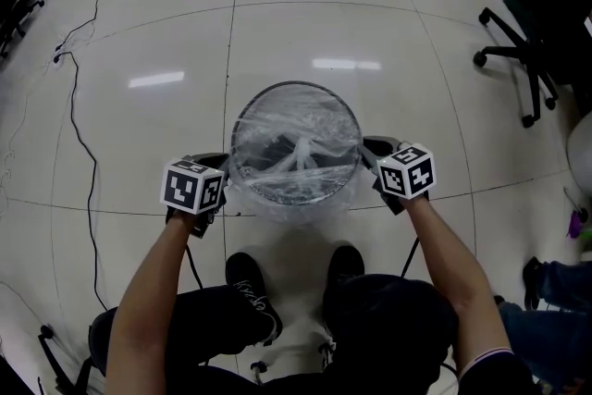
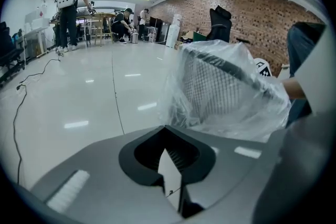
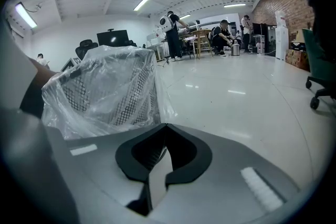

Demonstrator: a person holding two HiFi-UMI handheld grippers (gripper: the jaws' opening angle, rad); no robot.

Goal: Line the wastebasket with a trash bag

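Note:
A round black mesh wastebasket (image 1: 296, 87) stands on the floor in front of my feet. A clear trash bag (image 1: 294, 164) lies inside it, and the bag's edge is folded out over the rim. My left gripper (image 1: 216, 166) is close against the basket's left side. My right gripper (image 1: 376, 149) is close against its right side. In the left gripper view the bagged basket (image 2: 223, 86) rises just ahead to the right of the shut jaws of that gripper (image 2: 169, 153). The right gripper (image 3: 161, 153) is shut too, with the basket (image 3: 113, 94) ahead to its left. No plastic shows between either pair of jaws.
A black cable (image 1: 81, 139) runs along the glossy floor at the left. An office chair (image 1: 529, 51) stands at the right, and a second person's shoe (image 1: 534, 277) is at the lower right. Several people (image 2: 68, 5) work at tables far across the room.

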